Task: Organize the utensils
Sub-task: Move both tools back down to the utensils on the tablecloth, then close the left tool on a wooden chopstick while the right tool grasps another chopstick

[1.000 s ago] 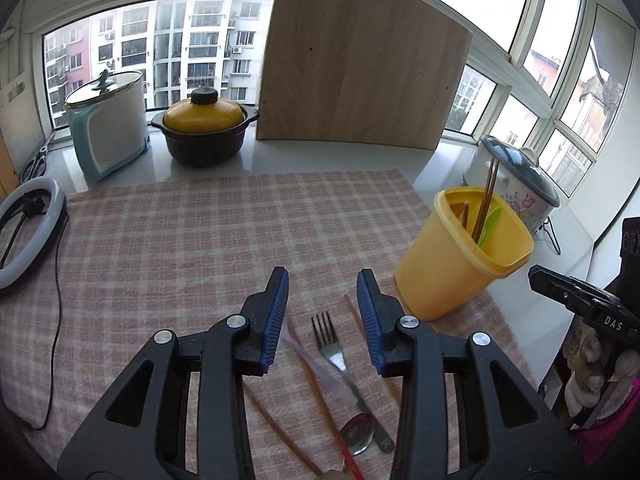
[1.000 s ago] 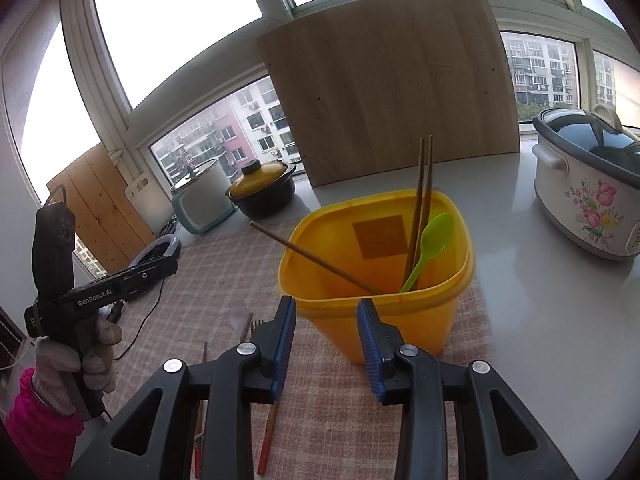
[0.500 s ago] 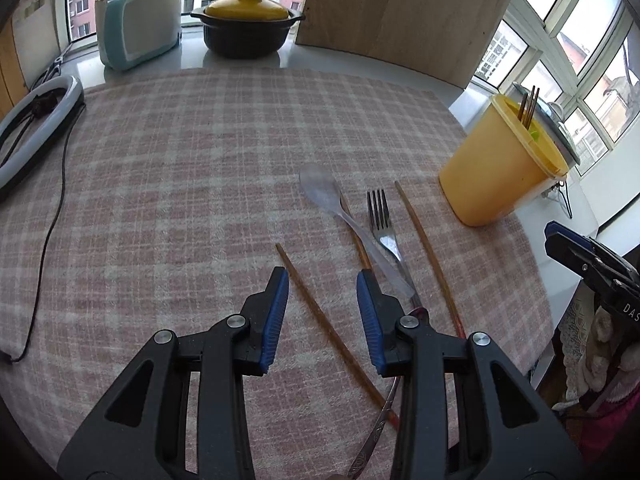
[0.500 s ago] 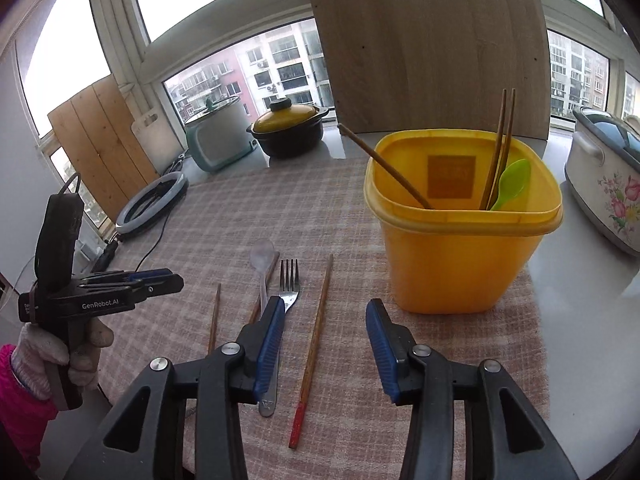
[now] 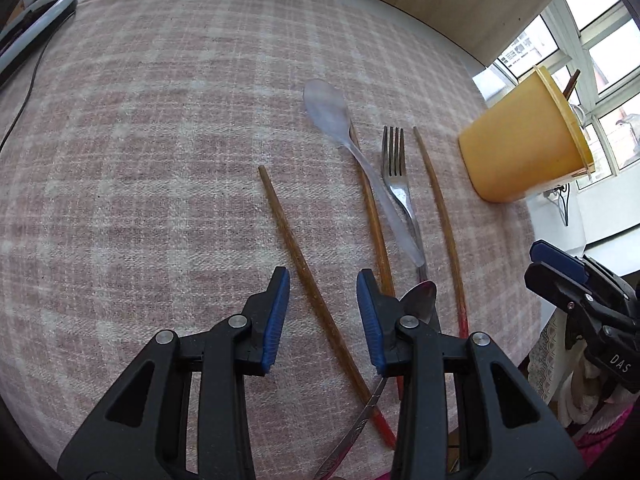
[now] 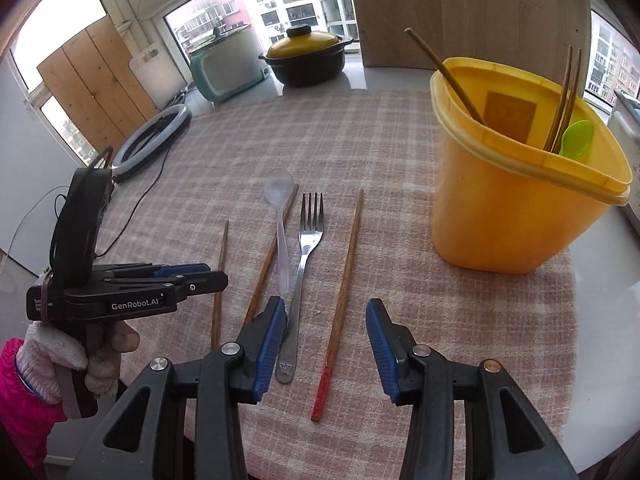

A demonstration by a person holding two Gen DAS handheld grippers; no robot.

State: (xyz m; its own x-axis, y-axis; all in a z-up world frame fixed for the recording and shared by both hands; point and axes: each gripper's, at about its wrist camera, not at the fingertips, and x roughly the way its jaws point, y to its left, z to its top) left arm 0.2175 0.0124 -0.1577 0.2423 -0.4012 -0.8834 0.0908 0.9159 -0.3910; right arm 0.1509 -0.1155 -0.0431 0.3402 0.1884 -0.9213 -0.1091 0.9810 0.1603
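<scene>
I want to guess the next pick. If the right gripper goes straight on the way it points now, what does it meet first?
Most likely the red-tipped chopstick: it lies on the checked cloth between the open fingers of the right gripper, running forward. The fork lies just left of that line. Depth is unclear, so height above the cloth cannot be told.

A black pot [image 6: 306,60] with a yellow lid, a ring light [image 6: 150,136] and a wooden board [image 6: 468,12].

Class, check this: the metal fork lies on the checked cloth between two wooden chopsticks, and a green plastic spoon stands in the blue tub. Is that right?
Not quite: the tub is yellow, not blue. The right wrist view shows the green plastic spoon standing in the yellow plastic tub; the rest stands.
</scene>
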